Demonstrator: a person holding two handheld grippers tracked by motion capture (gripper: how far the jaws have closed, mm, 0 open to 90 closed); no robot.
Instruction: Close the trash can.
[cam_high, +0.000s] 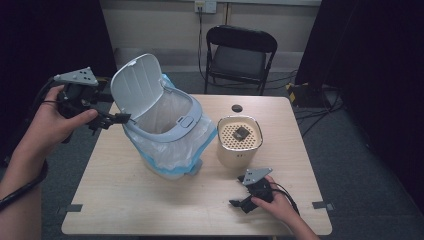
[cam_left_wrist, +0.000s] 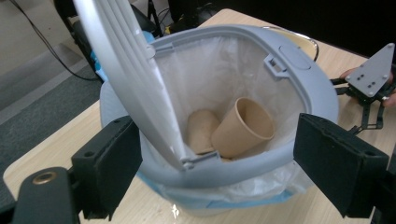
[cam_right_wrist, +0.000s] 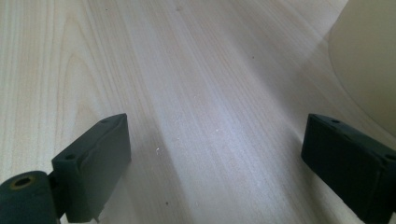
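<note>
The left claw (cam_high: 120, 119) gapes wide at the raised lid (cam_high: 136, 85) of the bin (cam_high: 167, 132). Beyond it, two paper cups (cam_left_wrist: 243, 127) lie tilted. The right claw (cam_high: 239, 204), wide open and empty, rests on the table (cam_high: 150, 200) beside a cream container (cam_high: 239, 141).

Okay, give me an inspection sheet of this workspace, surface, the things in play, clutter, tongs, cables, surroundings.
Surface: light wooden table, bare between the things; tape marks at its near corners.
Job's things: grey-blue bin with a plastic liner, tipped toward the camera, lid swung up; two paper cups inside. Cream container with a perforated top beside it, a dark piece on that top.
Clutter: small dark round mark near the far edge.
Tongs: left tongs open, at the bin's lid and rim; right tongs open, low over the table, holding nothing.
Cables: a cable along the left forearm; more on the floor at right.
Surroundings: black folding chair, dark curtains, wall socket.
</note>
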